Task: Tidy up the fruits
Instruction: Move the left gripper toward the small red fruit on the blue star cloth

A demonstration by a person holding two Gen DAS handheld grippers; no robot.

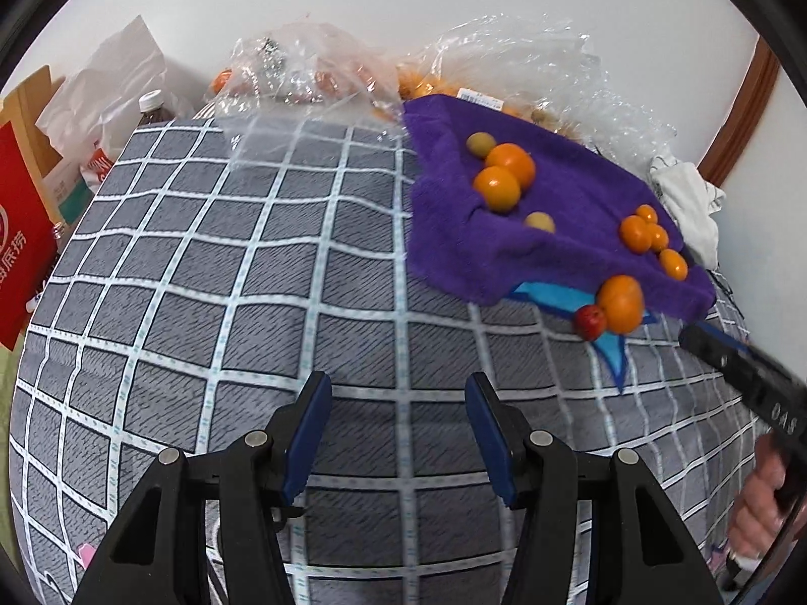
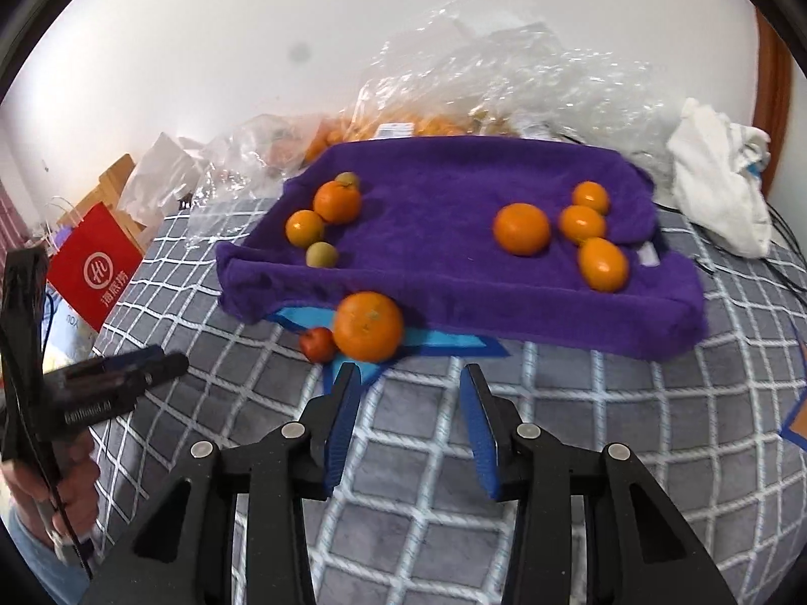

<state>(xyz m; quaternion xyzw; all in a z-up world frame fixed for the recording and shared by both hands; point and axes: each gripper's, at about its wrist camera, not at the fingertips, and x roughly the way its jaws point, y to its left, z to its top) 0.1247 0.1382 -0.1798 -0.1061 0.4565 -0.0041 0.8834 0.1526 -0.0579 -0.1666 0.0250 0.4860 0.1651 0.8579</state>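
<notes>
Orange, green and red fruit on a purple towel over a grey checked bed cover.

The towel [image 2: 454, 191] is deep purple, with a bright blue cloth [image 2: 444, 340] edged in darker blue showing under its near edge. The oranges [image 2: 521, 229] are vivid orange; one large orange [image 2: 369, 326] sits beside a small red fruit [image 2: 318, 344]. Two small fruits [image 2: 321, 254] are dull yellow-green. The bed cover [image 1: 227, 277] is grey with a grid of white lines. Each gripper [image 2: 411, 378] is black with blue finger pads [image 1: 307, 433]. At the left stands a red paper bag [image 2: 93, 264] with a white round logo. A white cloth [image 2: 721, 186] lies at the right, and the plastic bags [image 2: 504, 75] behind are clear, against a white wall [image 2: 252, 25].
</notes>
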